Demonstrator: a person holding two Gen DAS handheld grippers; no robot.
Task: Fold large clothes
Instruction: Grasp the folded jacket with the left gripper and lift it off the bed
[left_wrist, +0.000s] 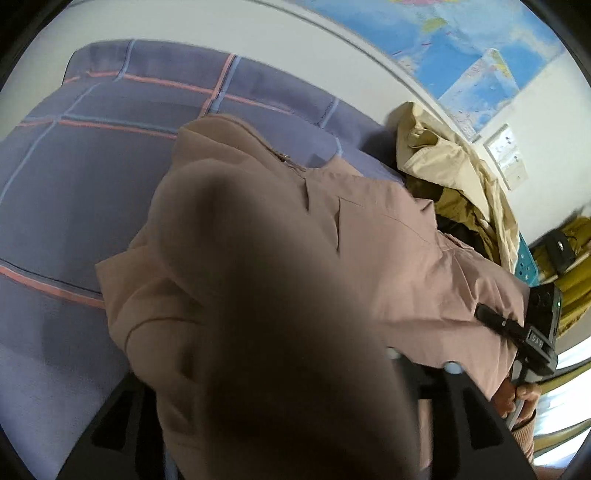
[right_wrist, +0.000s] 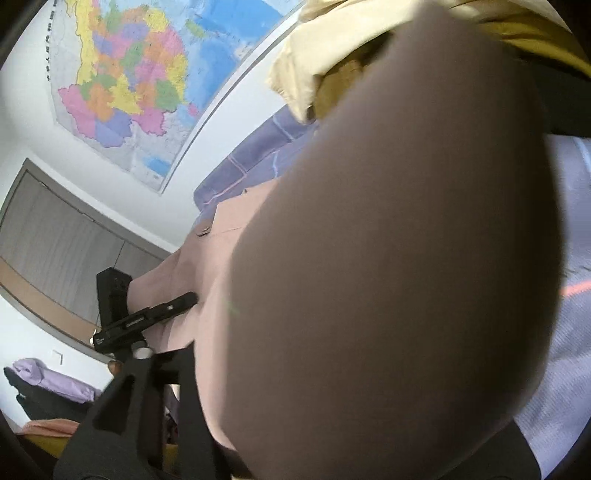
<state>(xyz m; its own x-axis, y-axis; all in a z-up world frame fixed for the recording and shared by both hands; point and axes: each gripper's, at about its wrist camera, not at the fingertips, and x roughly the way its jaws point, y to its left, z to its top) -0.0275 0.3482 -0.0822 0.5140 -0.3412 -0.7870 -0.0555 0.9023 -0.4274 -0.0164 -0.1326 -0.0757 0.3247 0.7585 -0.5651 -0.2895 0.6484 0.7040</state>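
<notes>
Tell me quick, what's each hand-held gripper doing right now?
Left hand-held gripper: pink garment between its fingers; grip cannot be told.
Right hand-held gripper: same, cannot be told.

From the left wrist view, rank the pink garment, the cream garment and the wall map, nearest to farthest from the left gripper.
1. pink garment: draped right over the left gripper, filling the centre.
2. cream garment: heaped beyond it, upper right, on the plaid bedding.
3. wall map: farthest, on the wall at the top right.

left wrist: we look down, cloth against lens | right wrist: likewise | shared: pink garment (left_wrist: 406, 258) (right_wrist: 221, 258), plaid bedspread (left_wrist: 110, 147) (right_wrist: 251, 155), wall map (left_wrist: 480, 55) (right_wrist: 129, 74)
</notes>
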